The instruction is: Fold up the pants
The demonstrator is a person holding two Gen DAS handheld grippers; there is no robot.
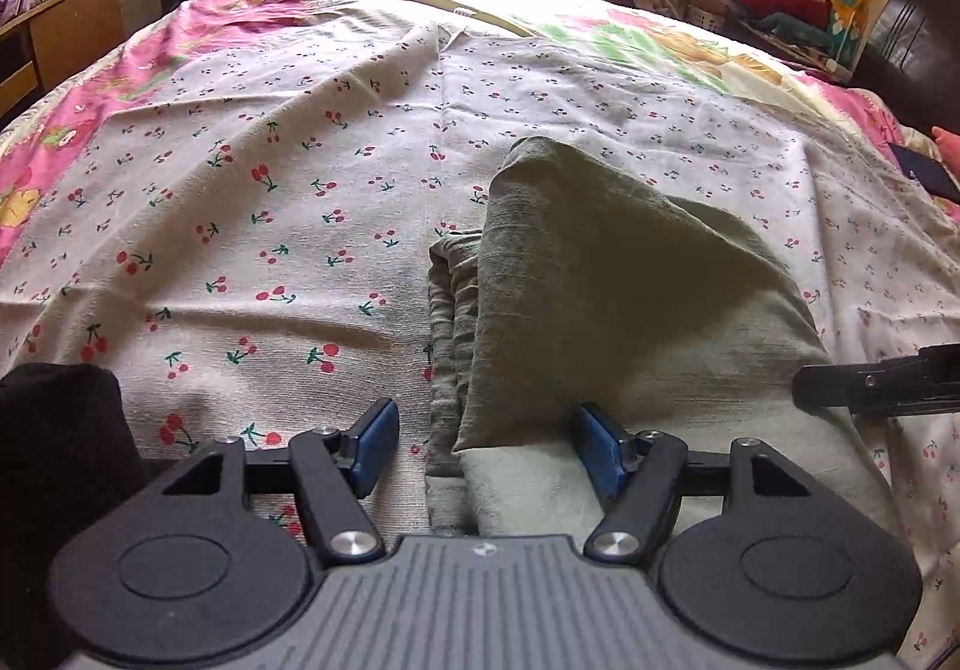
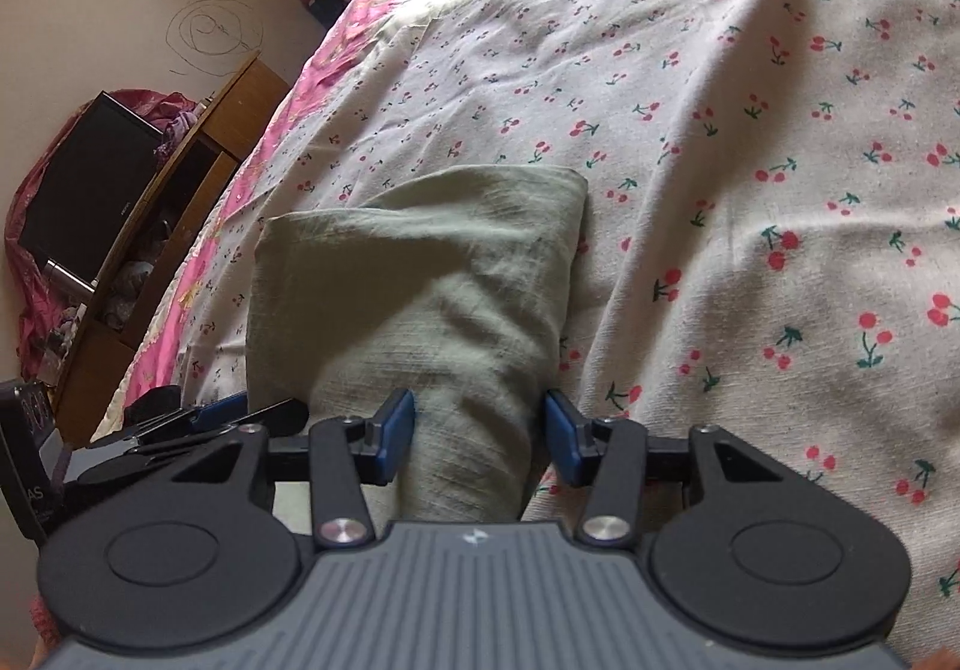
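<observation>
Both grippers stand spread: left gripper (image 1: 486, 448) and right gripper (image 2: 480, 433) straddle the folded pants (image 2: 432, 274) on the bed (image 1: 240, 226), pinching nothing. Risk: unpressed top fold may spring open.

open sheet (image 1: 270, 178) left, pants (image 1: 600, 274) right

Little legible txt. Right wrist view: letters "AS" on a dark device (image 2: 27, 466) at lower left edge, rest cut off. Small emblem, no letters, on each gripper body. Tiny mark on black TV (image 2: 84, 190) bezel, too small to read.
</observation>
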